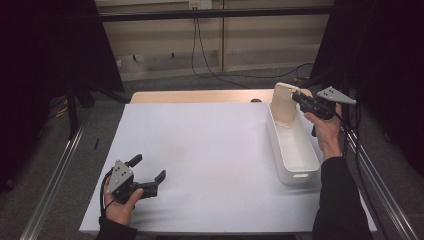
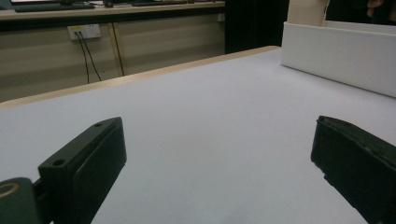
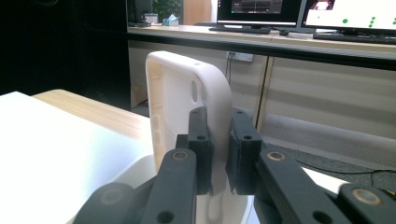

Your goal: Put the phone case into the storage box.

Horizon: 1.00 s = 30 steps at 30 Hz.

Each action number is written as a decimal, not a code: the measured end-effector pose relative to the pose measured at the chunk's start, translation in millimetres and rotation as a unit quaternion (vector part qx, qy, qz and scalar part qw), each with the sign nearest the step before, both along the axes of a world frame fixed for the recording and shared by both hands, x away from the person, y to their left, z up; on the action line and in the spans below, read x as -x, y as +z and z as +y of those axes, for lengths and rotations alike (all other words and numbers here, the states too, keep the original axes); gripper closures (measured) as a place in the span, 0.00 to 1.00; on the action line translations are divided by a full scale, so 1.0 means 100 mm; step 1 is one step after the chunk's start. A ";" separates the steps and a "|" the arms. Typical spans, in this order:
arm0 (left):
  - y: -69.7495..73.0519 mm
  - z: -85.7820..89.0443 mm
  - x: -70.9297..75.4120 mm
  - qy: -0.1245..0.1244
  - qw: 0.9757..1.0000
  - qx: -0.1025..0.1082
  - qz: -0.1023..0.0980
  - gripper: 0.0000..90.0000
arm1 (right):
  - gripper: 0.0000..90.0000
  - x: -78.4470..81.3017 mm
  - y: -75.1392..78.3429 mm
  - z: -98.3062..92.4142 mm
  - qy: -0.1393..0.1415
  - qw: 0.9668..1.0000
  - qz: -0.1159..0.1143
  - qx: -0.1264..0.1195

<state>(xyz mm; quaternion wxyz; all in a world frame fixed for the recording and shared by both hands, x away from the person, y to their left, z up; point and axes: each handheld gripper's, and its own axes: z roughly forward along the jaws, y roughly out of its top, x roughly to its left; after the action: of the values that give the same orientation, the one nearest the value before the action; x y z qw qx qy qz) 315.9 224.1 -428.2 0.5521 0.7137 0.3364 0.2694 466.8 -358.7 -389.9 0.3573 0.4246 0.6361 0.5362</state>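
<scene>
white table sheet (image 1: 210,155), floor cables (image 1: 210,70), monitors (image 3: 299,11)

Counter (image 1: 200,96): we see a pale wooden top, its bare far edge showing as a strip.
Cover (image 1: 210,160): we see a white sheet spread over nearly the whole counter, flat and smooth.
Bin (image 1: 300,160): we find a long white bin standing on the sheet near its right edge, running from near to far.
Left tongs (image 1: 149,174): we see them resting low on the sheet at its near left corner.
</scene>
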 end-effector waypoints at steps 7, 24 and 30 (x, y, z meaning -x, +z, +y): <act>0.00 0.00 0.00 0.000 1.000 -0.001 0.001 0.04 | 0.91 -0.03 -0.04 -0.01 -0.002 1.000 0.005 0.006; -0.01 -0.04 0.01 -0.005 1.000 -0.008 -0.001 0.03 | 0.90 -0.08 -0.09 0.00 -0.016 1.000 0.012 0.020; -0.01 -0.04 0.00 -0.004 1.000 -0.009 -0.002 0.03 | 0.89 -0.10 -0.10 0.01 -0.024 0.999 0.012 0.020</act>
<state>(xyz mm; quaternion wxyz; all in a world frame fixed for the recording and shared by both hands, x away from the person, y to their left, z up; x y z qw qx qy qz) 315.7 220.3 -429.4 0.5471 0.7197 0.3301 0.2716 477.3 -357.9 -399.9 0.3709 0.4394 0.6401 0.5096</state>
